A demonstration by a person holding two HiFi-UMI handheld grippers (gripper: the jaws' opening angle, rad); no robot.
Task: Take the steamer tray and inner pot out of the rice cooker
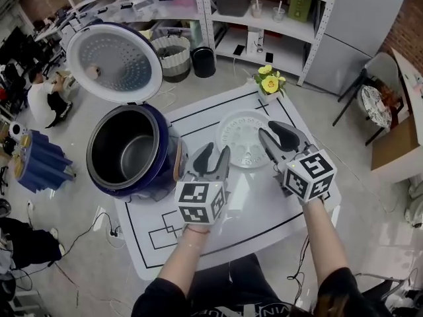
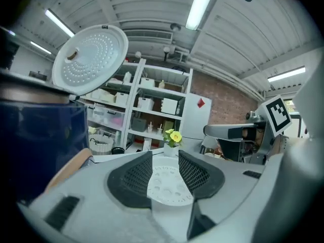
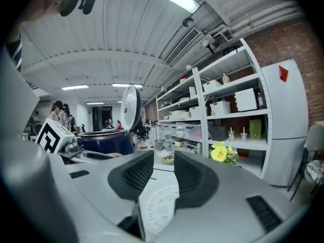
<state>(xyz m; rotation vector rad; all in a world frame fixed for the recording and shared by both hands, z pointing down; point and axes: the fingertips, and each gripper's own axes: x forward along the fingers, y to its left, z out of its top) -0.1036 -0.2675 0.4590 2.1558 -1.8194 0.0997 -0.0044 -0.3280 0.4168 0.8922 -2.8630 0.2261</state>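
Here, round perforated steamer tray (image 1: 239,135), glossy blue cooker (image 1: 165,158) (domed lid (image 1: 114,61) raised)

Glossy blue plastic is seen on the rice cooker (image 1: 135,191), dull grey metal inside the inner pot (image 1: 125,154). The steamer tray (image 1: 241,137) looks moulded in matt white plastic, and the fingers (image 2: 132,175) are faced with black gridded rubber.

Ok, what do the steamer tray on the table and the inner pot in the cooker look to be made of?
Steamer tray: probably plastic, white and matte, with moulded holes across its face. Inner pot: likely coated metal, dark grey with a soft sheen on its wall and floor; what the coating is cannot be told.
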